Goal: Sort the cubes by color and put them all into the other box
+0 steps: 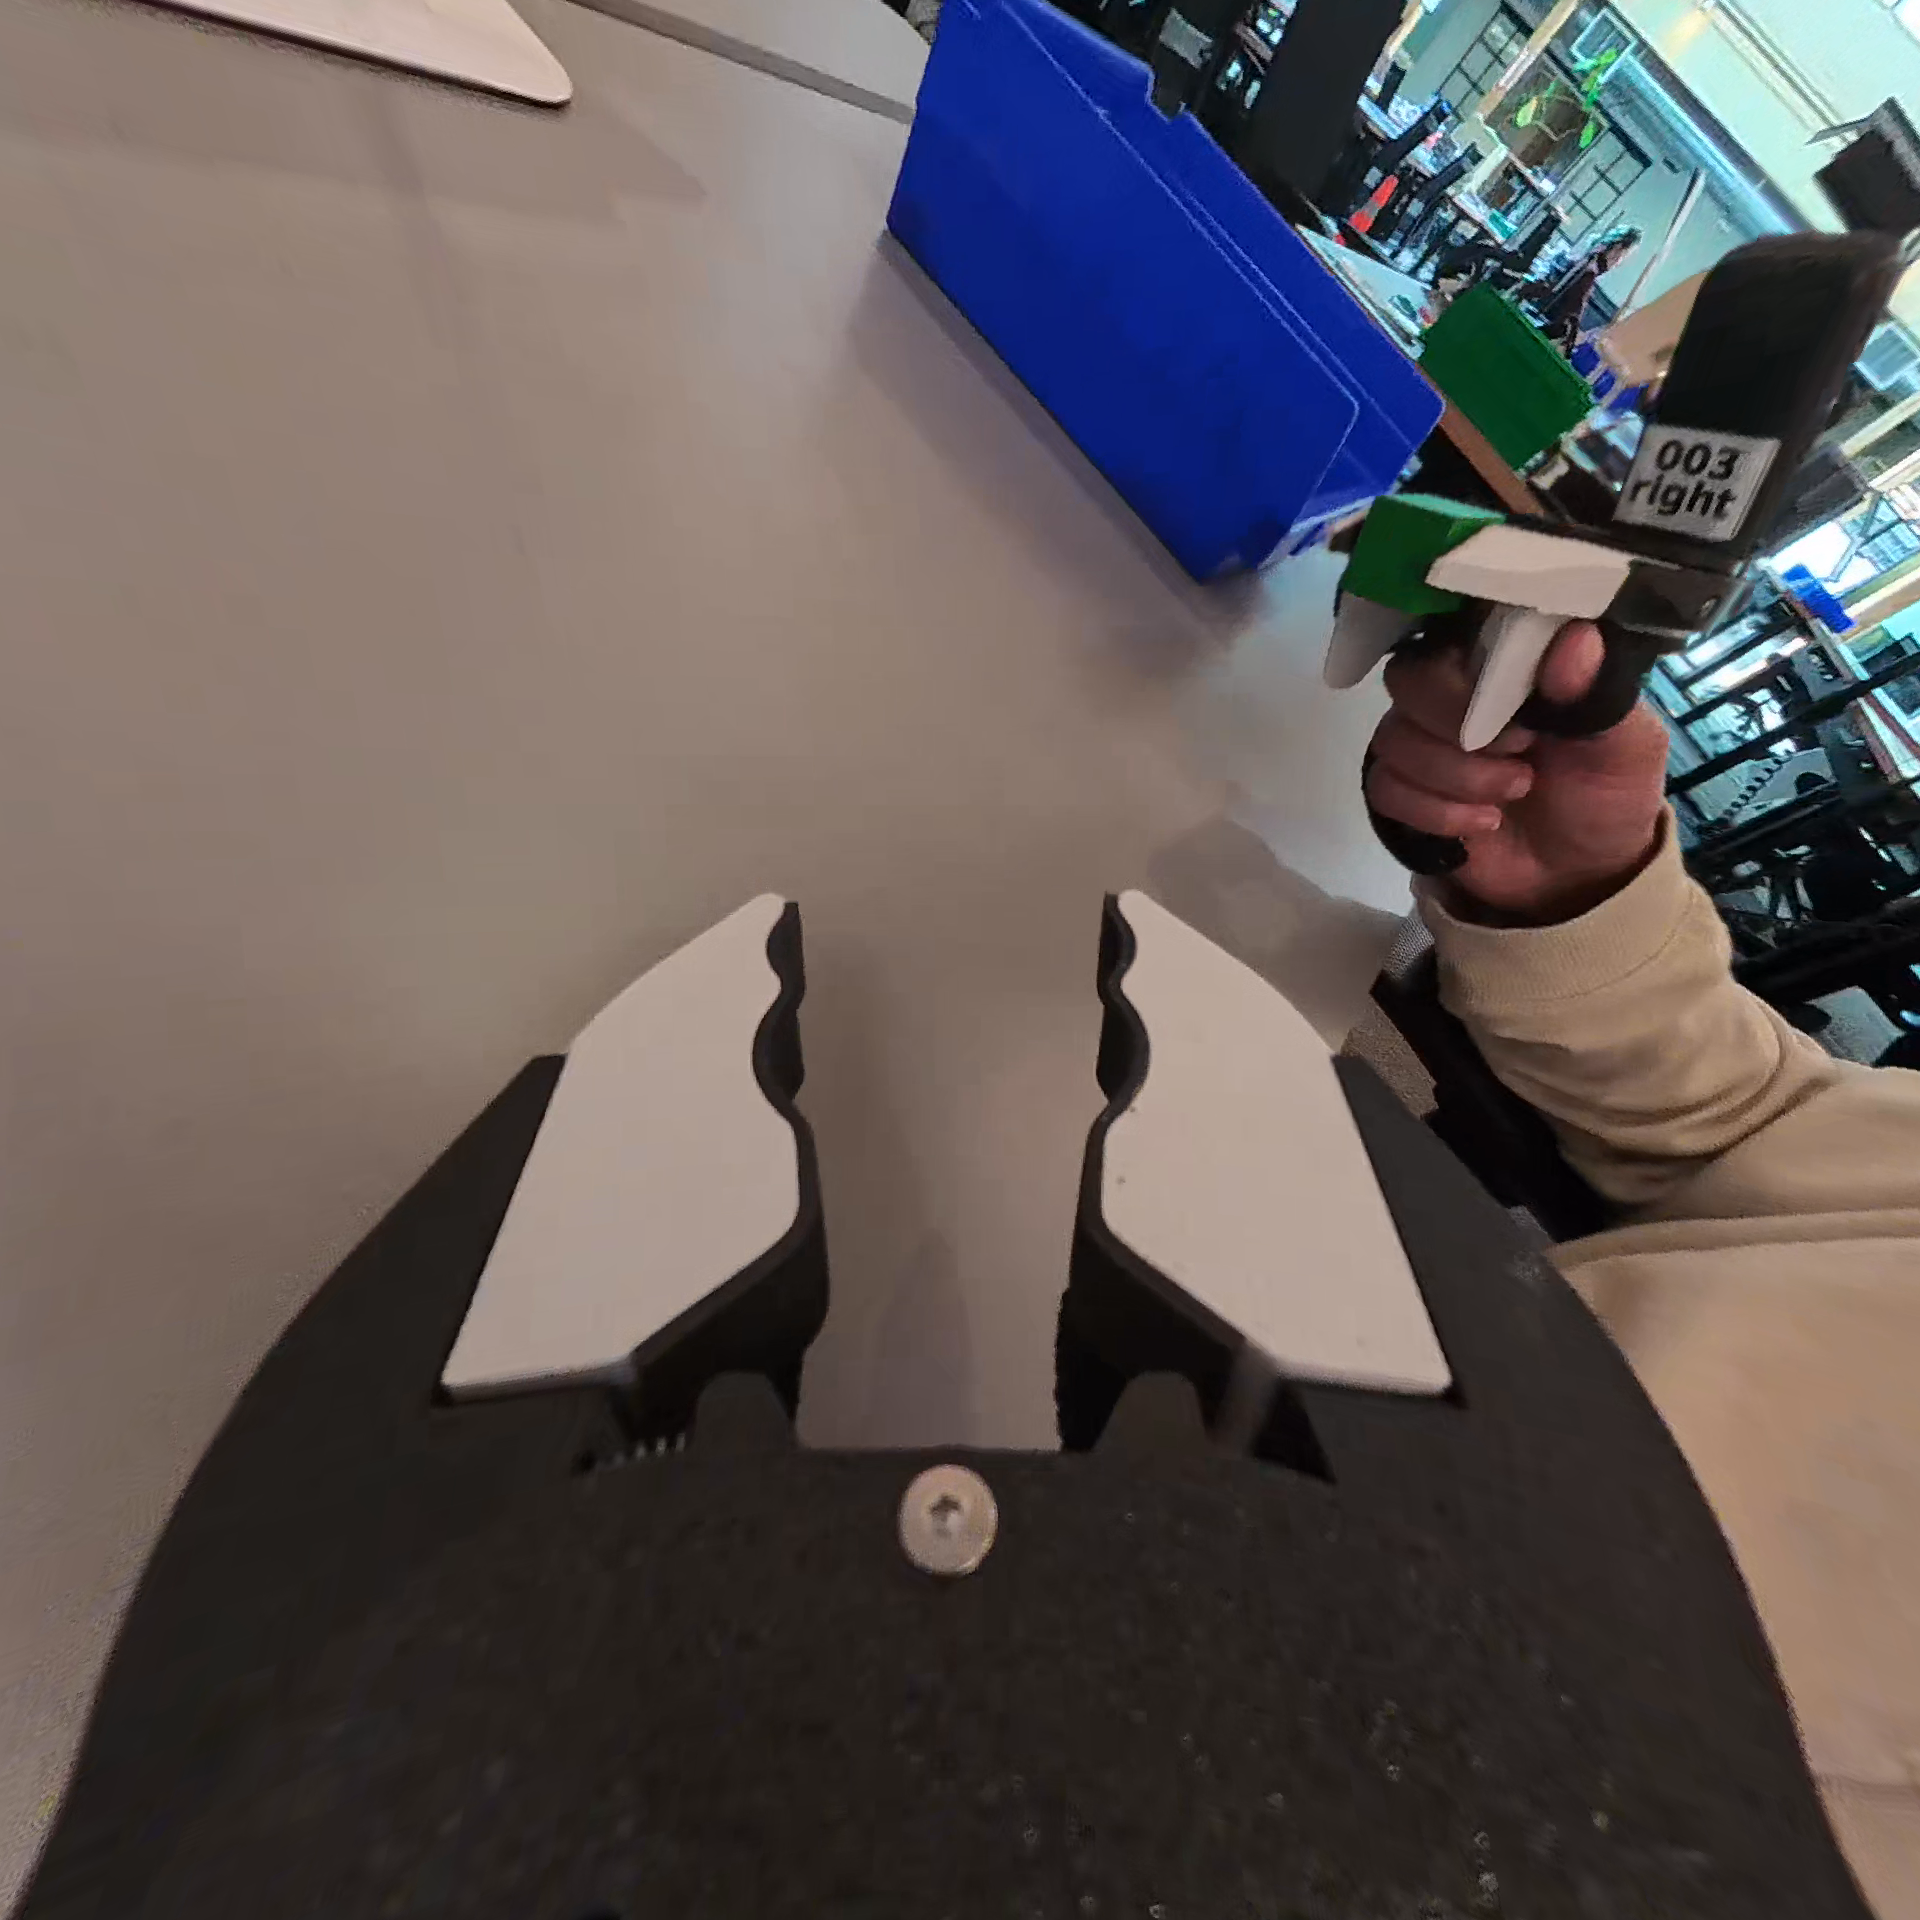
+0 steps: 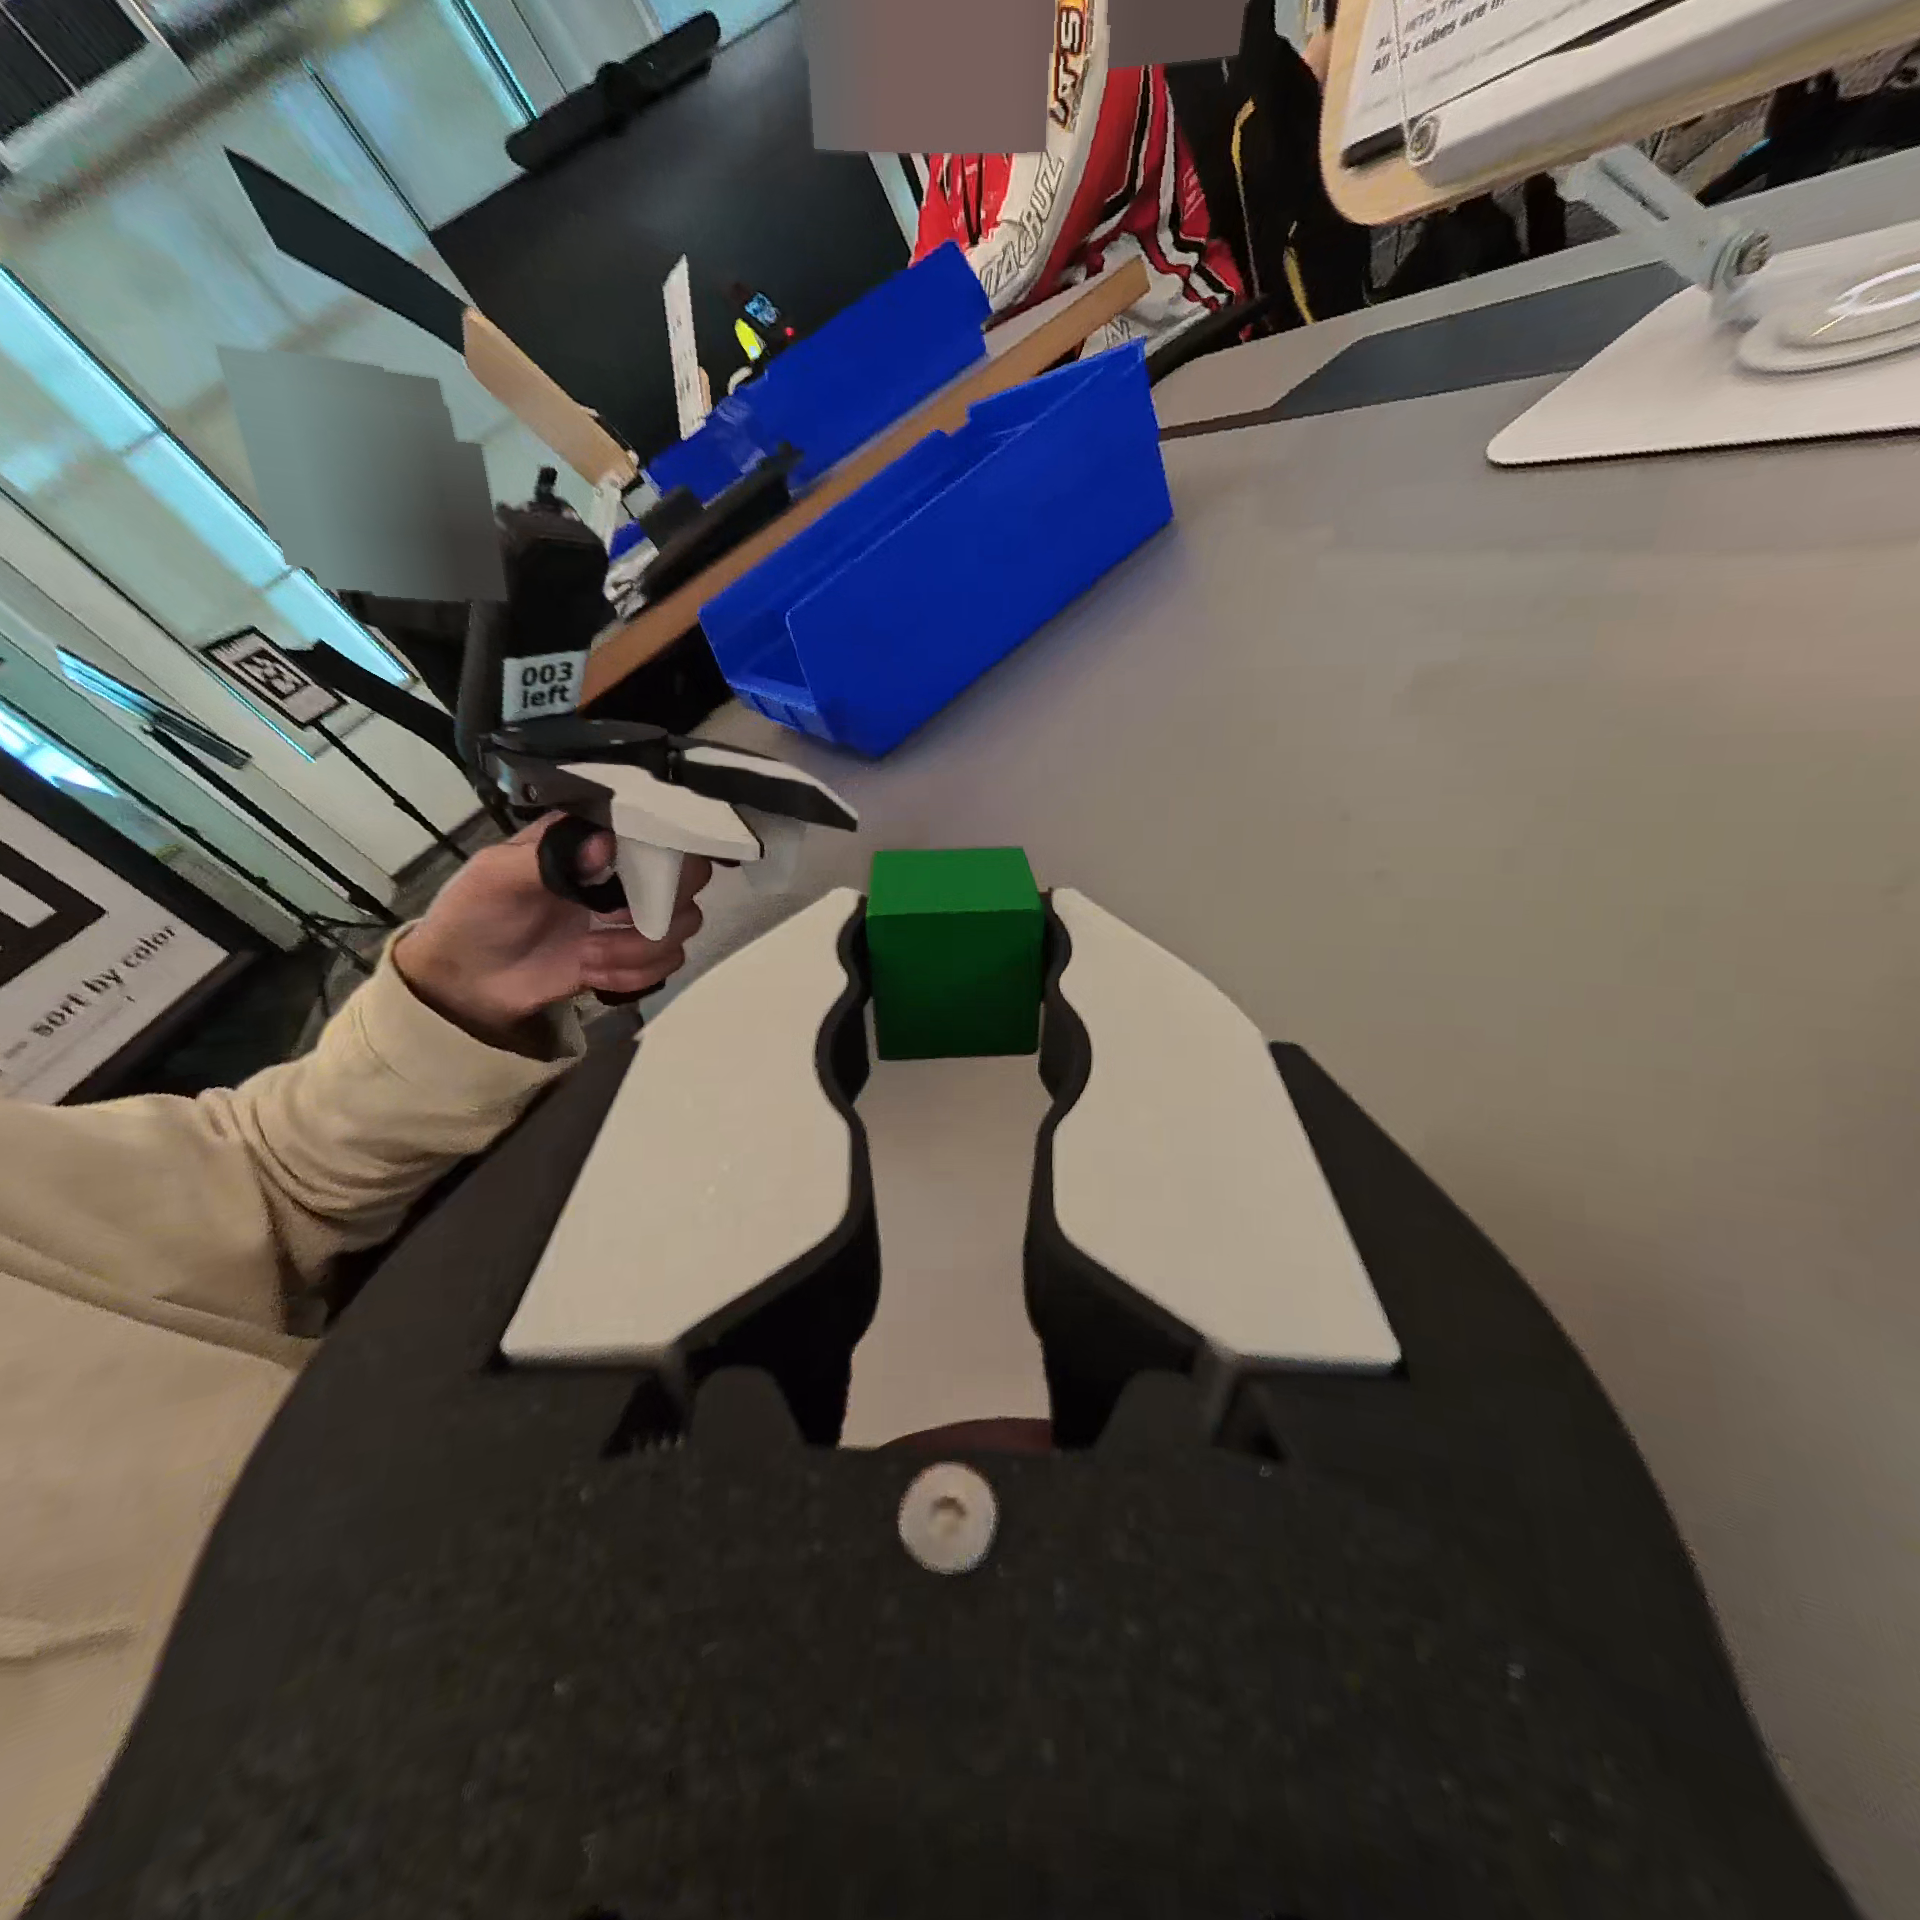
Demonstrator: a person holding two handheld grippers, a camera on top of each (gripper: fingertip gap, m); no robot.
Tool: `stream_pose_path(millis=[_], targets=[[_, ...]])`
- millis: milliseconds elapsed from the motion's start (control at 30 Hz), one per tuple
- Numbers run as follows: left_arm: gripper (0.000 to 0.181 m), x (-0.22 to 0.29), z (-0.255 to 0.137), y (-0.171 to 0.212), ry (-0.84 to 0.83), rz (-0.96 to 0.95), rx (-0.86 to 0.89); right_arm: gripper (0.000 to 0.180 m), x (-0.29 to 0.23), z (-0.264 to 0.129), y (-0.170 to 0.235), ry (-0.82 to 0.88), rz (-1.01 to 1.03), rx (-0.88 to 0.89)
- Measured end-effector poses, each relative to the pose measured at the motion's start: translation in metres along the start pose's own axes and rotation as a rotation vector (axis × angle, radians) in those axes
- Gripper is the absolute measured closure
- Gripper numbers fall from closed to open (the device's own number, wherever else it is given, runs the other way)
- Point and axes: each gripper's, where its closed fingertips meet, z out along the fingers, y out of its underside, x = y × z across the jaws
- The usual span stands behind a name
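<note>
The green cube [image 2: 954,951] sits clamped between the 2 fingertips of the right claw [image 2: 954,935], its flat sides pressed by the dark inner pads [image 2: 1062,971] on both sides. It is held above the grey desk [image 2: 1455,831], not resting on it. Seen from the left wrist view, the same cube [image 1: 1397,551] rides in the right claw [image 1: 1403,582] out past the near right edge of the desk [image 1: 416,623], with a hand [image 1: 1517,800] in a beige sleeve [image 1: 1621,1049] gripping the handle below it.

The left claw [image 1: 951,935] is spread apart with nothing between its white fingers [image 1: 665,1143], only bare desk showing through the gap. From the right wrist view it [image 2: 790,821] hovers just over the left edge of the desk, held by the other hand [image 2: 530,945].

Farther along the desk stands a blue box [image 2: 966,582], long and open-topped, lying near the far left edge; its inside is mostly hidden, so I cannot tell what it holds. In the left wrist view the box [image 1: 1122,301] lies toward the far right corner. A white monitor stand base [image 2: 1704,405] rests on the desk's far right part, well apart from the box.
</note>
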Motion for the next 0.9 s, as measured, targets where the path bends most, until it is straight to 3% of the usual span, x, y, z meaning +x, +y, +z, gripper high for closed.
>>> stream_pose_path(millis=[100,200,333,467,567,733,900], targets=[[0.127,0.008,0.001,-0.001,0.033,0.031,0.008,0.15,0.0,-0.018,-0.02,0.068,-0.14,-0.027],[0.127,0.016,0.0,-0.001,0.029,0.116,-0.014,0.151,0.044,-0.091,-0.098,0.409,-0.318,0.021],[0.127,0.01,-0.003,-0.011,-0.091,0.26,0.003,0.151,0.143,-0.158,-0.119,0.667,-0.395,-0.344],[0.127,0.016,-0.001,-0.02,-0.079,0.275,0.017,0.15,0.224,-0.163,-0.053,0.502,-0.34,-0.809],[0.127,0.016,0.003,-0.021,-0.079,0.259,0.01,0.15,0.252,-0.163,-0.015,0.46,-0.381,-1.064],[0.127,0.015,0.01,-0.017,-0.05,0.213,-0.006,0.15,0.246,-0.146,0.012,0.317,-0.47,-1.24],[0.126,0.015,0.013,-0.013,-0.028,0.194,-0.021,0.149,0.237,-0.139,0.017,0.263,-0.516,-1.284]])
